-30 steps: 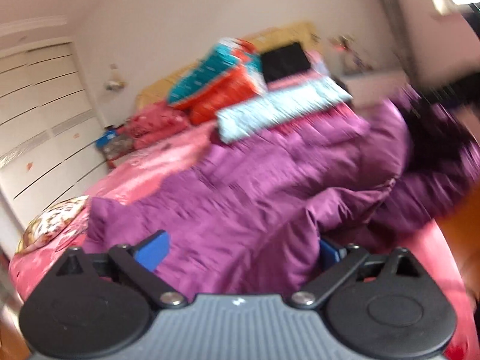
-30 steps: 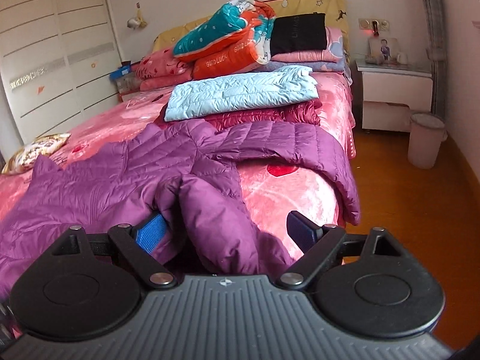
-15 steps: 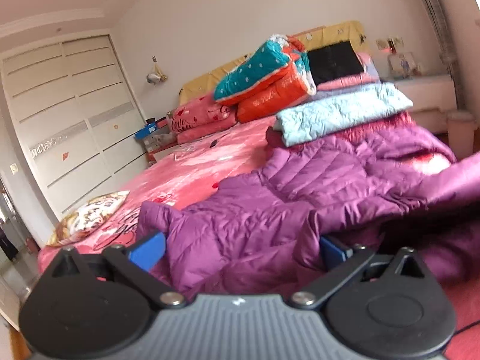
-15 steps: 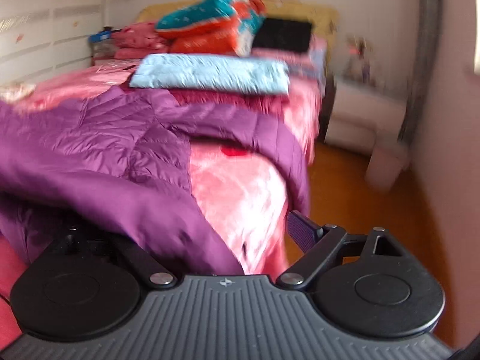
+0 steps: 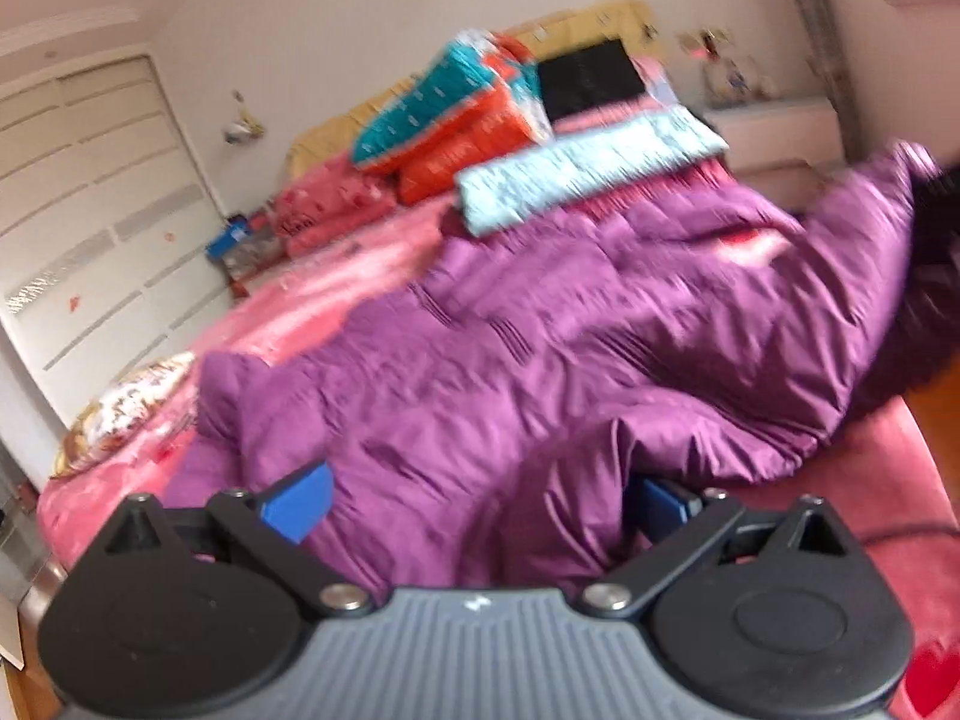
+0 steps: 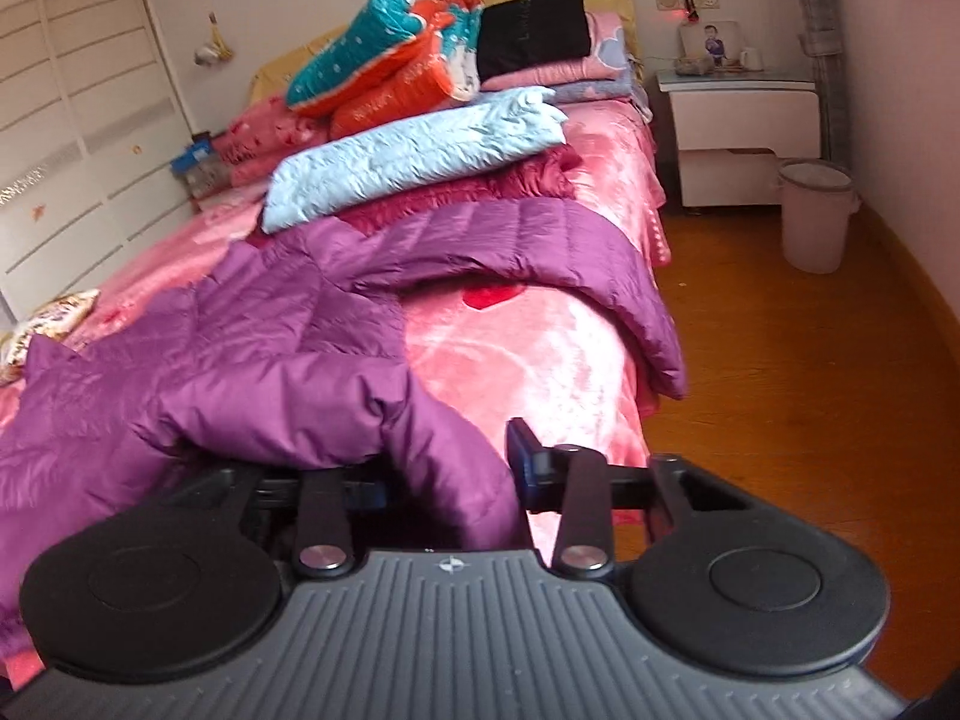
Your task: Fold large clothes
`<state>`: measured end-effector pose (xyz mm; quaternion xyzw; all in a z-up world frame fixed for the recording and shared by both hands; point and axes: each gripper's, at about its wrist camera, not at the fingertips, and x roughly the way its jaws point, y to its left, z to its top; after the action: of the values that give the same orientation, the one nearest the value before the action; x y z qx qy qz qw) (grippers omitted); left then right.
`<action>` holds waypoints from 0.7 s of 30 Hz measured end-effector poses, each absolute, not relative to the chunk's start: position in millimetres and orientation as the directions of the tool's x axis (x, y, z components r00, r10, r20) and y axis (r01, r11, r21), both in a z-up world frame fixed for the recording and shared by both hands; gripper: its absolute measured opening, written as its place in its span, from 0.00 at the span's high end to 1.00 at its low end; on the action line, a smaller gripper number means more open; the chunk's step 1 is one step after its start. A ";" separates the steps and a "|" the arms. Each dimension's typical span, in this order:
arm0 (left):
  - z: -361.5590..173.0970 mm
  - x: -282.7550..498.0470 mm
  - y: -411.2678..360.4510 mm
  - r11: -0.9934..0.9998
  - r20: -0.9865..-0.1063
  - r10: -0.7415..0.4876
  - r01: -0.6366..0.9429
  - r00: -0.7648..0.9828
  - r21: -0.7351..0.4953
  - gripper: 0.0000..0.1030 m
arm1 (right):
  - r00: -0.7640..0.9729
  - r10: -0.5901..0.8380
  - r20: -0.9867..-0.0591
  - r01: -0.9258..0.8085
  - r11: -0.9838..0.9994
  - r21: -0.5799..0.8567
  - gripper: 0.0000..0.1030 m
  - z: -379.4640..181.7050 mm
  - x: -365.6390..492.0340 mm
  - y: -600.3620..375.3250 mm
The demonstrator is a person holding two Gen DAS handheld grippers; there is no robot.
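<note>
R gripper (image 6: 447, 468) has just been closing, jaws now pinching a bunched fold of the purple down jacket (image 6: 252, 372). L gripper (image 5: 474, 501) stands wide w/ jacket fabric bulging between the pads, not clamped. Risk: slick puffy shell could slip from R's pinch; a one-sided lift would drag the jacket askew. Ahead of both: jacket spread over pink bed (image 6: 510, 360). Beyond, light-blue folded jacket (image 6: 414, 156) limits room. Far R: bin (image 6: 816, 216), nightstand (image 6: 738, 108).

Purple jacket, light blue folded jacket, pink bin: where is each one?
purple jacket (image 6: 252, 372), right wrist view, quilted body.
light blue folded jacket (image 6: 408, 156), right wrist view, top face.
pink bin (image 6: 813, 222), right wrist view, side wall.
</note>
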<state>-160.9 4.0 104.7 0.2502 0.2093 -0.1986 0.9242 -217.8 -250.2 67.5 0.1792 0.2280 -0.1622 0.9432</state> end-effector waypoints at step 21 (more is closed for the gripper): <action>123.7 -153.8 36.1 0.834 -0.424 -0.237 0.406 0.874 0.372 0.83 | 0.900 -0.210 -0.382 0.312 0.922 0.228 0.73 96.2 -230.7 -229.7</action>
<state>-153.8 36.1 123.7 0.2315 0.1832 -0.1710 0.9400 -230.7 -229.7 96.2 0.1434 0.1780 -0.1355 0.9641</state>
